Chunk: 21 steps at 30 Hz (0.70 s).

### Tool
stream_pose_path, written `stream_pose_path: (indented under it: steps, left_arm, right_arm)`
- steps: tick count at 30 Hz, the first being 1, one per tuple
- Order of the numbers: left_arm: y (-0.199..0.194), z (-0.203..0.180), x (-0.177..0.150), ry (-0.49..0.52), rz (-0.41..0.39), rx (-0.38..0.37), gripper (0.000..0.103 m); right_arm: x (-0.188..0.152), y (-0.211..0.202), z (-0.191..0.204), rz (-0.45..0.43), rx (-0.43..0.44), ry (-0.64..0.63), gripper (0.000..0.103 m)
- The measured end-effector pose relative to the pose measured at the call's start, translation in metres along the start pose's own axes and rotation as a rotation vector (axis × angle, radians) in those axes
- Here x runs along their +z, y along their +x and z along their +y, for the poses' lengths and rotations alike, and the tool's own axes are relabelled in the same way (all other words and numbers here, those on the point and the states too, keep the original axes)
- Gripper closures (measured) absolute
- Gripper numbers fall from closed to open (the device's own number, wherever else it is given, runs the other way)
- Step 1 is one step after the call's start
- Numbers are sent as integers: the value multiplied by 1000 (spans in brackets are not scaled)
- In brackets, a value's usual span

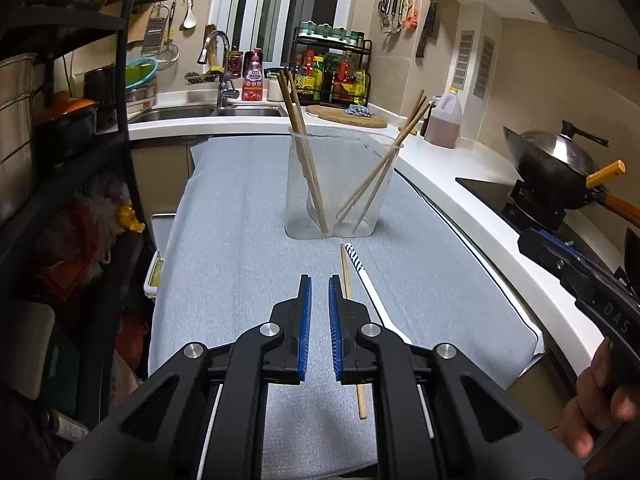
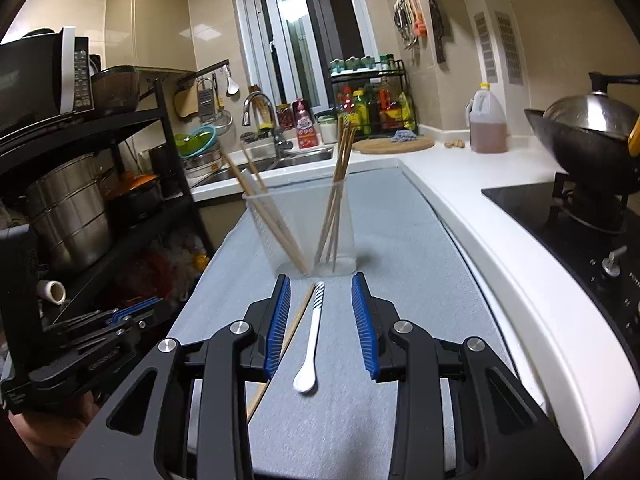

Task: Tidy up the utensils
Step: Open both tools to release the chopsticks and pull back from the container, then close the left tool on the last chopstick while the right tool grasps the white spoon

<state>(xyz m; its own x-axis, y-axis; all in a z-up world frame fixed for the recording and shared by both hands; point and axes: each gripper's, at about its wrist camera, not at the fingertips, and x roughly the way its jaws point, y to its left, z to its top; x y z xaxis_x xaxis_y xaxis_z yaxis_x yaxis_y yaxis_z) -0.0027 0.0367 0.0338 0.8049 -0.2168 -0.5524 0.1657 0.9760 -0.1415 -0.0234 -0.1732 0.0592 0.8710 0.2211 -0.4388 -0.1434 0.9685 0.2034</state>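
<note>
A clear plastic holder (image 1: 332, 184) (image 2: 300, 232) stands on the grey mat and holds several wooden chopsticks leaning left and right. A loose wooden chopstick (image 1: 346, 276) (image 2: 298, 320) and a white spoon with a black-striped handle (image 1: 362, 276) (image 2: 312, 344) lie on the mat in front of it. My left gripper (image 1: 319, 280) is open by a narrow gap and empty, just left of the chopstick. My right gripper (image 2: 320, 280) is open wide and empty, its fingers either side of the spoon and chopstick.
The grey mat (image 1: 240, 240) covers the counter. A sink (image 1: 200, 112) and tap sit behind, a spice rack (image 1: 332, 68) and cutting board (image 1: 344, 116) at the back. An oil jug (image 1: 442, 120), a wok (image 1: 556, 168) and a hob are to the right. A black shelf rack (image 2: 100, 168) stands on the left.
</note>
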Motion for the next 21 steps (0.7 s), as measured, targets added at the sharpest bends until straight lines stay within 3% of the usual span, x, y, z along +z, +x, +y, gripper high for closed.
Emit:
stream_pose_path:
  steps: [7,10,14,21]
  left_arm:
    - [5,4,-11,-11,23,12,94]
    - [15,-1,-25,-12,58,6,84]
    - [30,0,-43,-40,93,-11,67]
    - [58,-13,-68,-33,163,-51,67]
  right_arm:
    - [-20,0,-9,48,-3,32,70]
    - [-26,5,-16,70,1,42,71]
    - [-35,14,-19,105,22,51,82]
    - [-50,37,-24,180,35,87,83]
